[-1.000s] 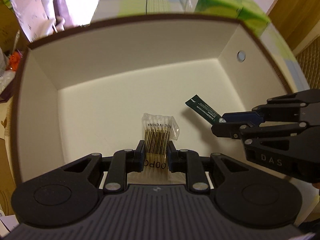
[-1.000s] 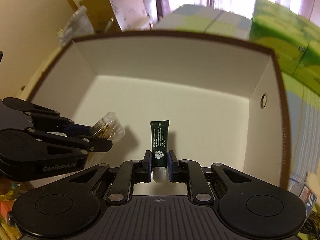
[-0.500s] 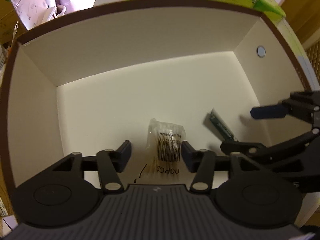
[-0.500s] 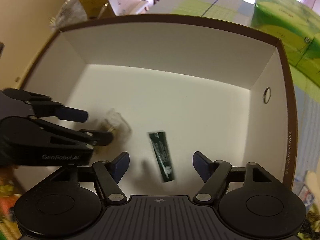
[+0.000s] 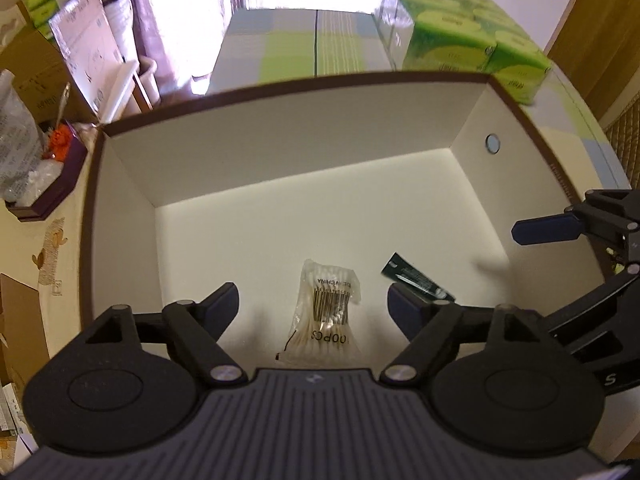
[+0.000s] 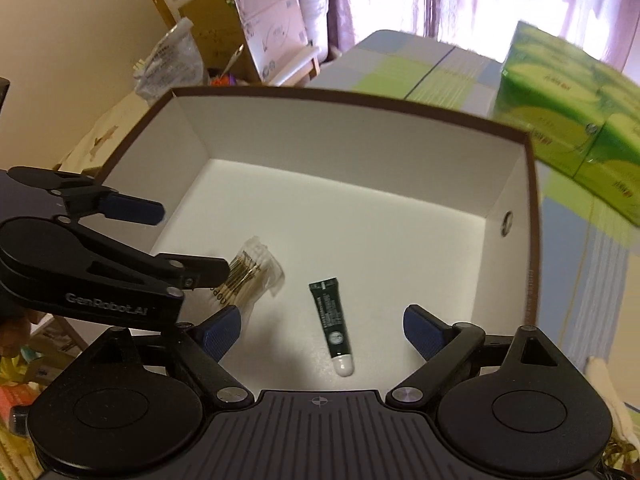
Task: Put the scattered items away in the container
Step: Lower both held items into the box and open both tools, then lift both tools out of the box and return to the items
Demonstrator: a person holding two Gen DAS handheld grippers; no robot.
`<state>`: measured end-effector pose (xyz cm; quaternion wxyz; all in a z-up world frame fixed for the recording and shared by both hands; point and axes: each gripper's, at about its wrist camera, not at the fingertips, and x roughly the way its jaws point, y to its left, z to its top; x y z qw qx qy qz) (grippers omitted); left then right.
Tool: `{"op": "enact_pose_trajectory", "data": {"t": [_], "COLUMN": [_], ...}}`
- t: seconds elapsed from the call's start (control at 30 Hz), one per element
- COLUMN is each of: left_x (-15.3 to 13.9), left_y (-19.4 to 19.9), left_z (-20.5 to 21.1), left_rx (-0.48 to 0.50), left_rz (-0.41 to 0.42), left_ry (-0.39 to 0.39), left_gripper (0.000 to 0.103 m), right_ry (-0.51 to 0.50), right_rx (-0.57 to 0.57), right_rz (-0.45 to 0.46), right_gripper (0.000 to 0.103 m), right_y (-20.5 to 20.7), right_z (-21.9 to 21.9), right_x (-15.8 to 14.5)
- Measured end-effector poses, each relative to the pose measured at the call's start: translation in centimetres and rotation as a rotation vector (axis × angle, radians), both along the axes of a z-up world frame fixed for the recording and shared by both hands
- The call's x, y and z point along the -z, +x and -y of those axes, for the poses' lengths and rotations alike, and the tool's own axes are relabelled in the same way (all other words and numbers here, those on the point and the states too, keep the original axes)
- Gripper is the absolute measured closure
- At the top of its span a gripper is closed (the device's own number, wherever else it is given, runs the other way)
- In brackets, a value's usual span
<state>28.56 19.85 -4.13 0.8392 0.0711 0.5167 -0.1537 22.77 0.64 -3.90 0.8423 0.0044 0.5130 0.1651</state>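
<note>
The clear plastic packet of cotton swabs (image 5: pixel 329 312) and the dark green tube with a white cap (image 6: pixel 332 320), clamped in your tongs a second ago, now lie loose side by side on the near floor of the white cardboard box with a brown rim (image 5: pixel 304 148). Your left gripper (image 5: pixel 313 300) and right gripper (image 6: pixel 322 326) both hang wide and empty above them, so these two are delivered. Nothing else shows inside the box, and you can go for whatever is left outside it.

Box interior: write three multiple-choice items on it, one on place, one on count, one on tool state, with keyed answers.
1. Where does the cotton swab packet lie?
A. on the box floor
B. on the green cartons
C. in the left tool

2. How many items are in the box?
A. one
B. two
C. four

3. The right tool is:
A. shut on the dark green tube
B. shut, empty
C. open

Answers: 1 A, it rests flat on the floor; 2 B, only the packet and dark green tube; 3 C, its fingers stand wide apart with the tube lying free.
</note>
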Motion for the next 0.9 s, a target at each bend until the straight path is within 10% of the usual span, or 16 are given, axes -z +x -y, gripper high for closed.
{"op": "enact_pose_trajectory", "data": {"t": [0.9], "left_x": [-7.9], "left_y": [-10.3], "left_z": [0.9], "left_rx": [-0.123], "left_rz": [0.220], "left_ry": [0.021], "left_gripper": [0.010], "right_ry": [0.028], "right_rx": [0.027], "right_rz": [0.208], "right_gripper": [0.009], "right_y": [-8.2], "right_z": [1.1], "right_x": [-4.8]}}
